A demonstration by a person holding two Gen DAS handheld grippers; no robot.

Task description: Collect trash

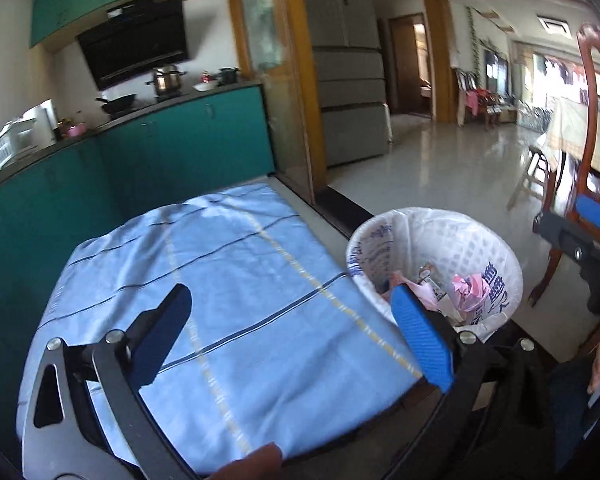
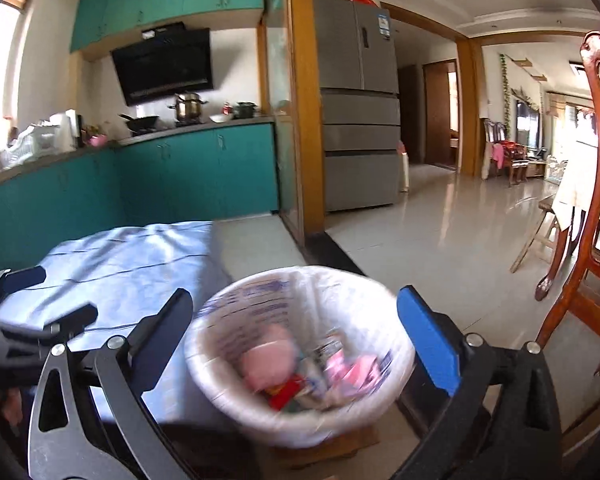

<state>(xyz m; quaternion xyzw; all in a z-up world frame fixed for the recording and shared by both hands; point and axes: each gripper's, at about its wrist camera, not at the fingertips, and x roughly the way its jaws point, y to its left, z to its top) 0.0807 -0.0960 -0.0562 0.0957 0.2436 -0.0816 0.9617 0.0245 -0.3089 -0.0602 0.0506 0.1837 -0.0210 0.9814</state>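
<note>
A round bin (image 1: 496, 240) lined with a white printed bag stands just past the right edge of a table covered with a blue striped cloth (image 1: 220, 256). Crumpled pink paper (image 1: 470, 286) and other scraps lie inside it. My left gripper (image 1: 291, 294) is open above the cloth, with nothing between its jaws. In the right wrist view the bin (image 2: 220, 344) sits right below my right gripper (image 2: 296, 296), which is open and empty. Pink trash (image 2: 268, 356) and a red scrap (image 2: 286, 394) lie in it, blurred. My left gripper (image 2: 50, 296) shows at the left, over the cloth (image 2: 132, 256).
Teal cabinets (image 1: 180, 140) with a stove and pots (image 1: 166, 80) run behind the table. A grey fridge (image 2: 358, 120) stands by the doorway. A wooden chair (image 2: 592, 200) is at the right, beside open tiled floor (image 2: 440, 248). The bin rests on a wooden stand (image 2: 328, 448).
</note>
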